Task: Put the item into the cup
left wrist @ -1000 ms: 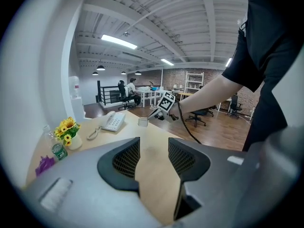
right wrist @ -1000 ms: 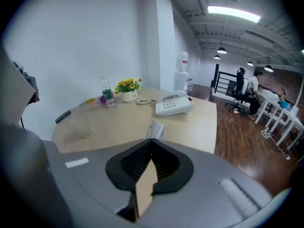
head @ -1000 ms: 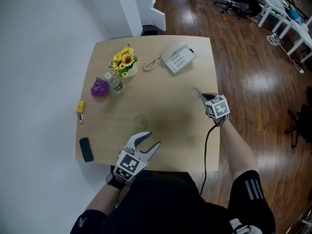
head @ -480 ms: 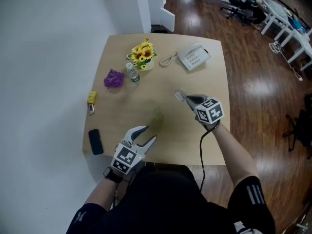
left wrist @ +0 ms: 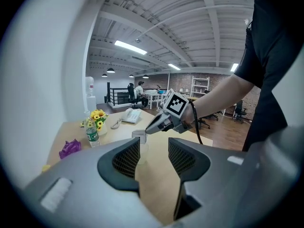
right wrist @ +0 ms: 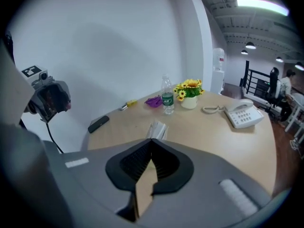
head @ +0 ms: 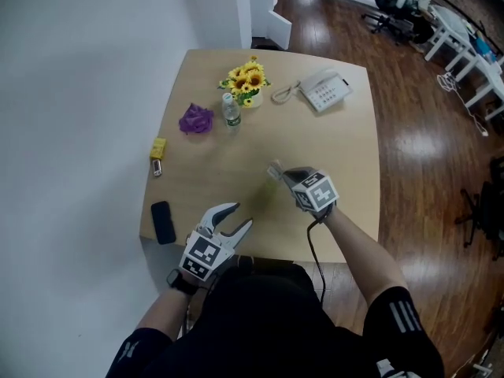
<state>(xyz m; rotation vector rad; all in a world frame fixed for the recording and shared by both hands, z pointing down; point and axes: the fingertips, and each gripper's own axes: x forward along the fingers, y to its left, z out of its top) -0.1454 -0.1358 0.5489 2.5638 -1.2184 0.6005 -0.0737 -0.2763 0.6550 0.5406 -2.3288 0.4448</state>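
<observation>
At the near edge of the table (head: 339, 156) the left gripper (head: 242, 215) is hovering with its jaws apart and nothing between them. A little farther, a clear cup (left wrist: 143, 151) is standing upright on the table, with nothing visible in it. Just above and beside its rim the right gripper (head: 282, 173) is holding the item (right wrist: 156, 128), a small pale packet, with its jaws closed tight on it. So I judge the pickup is done and the carrying is nearly done; lowering the item into the cup and letting go are left. Far behind are standing a bottle (head: 231, 113), flowers (head: 248, 77) and a telephone (head: 327, 93).
</observation>
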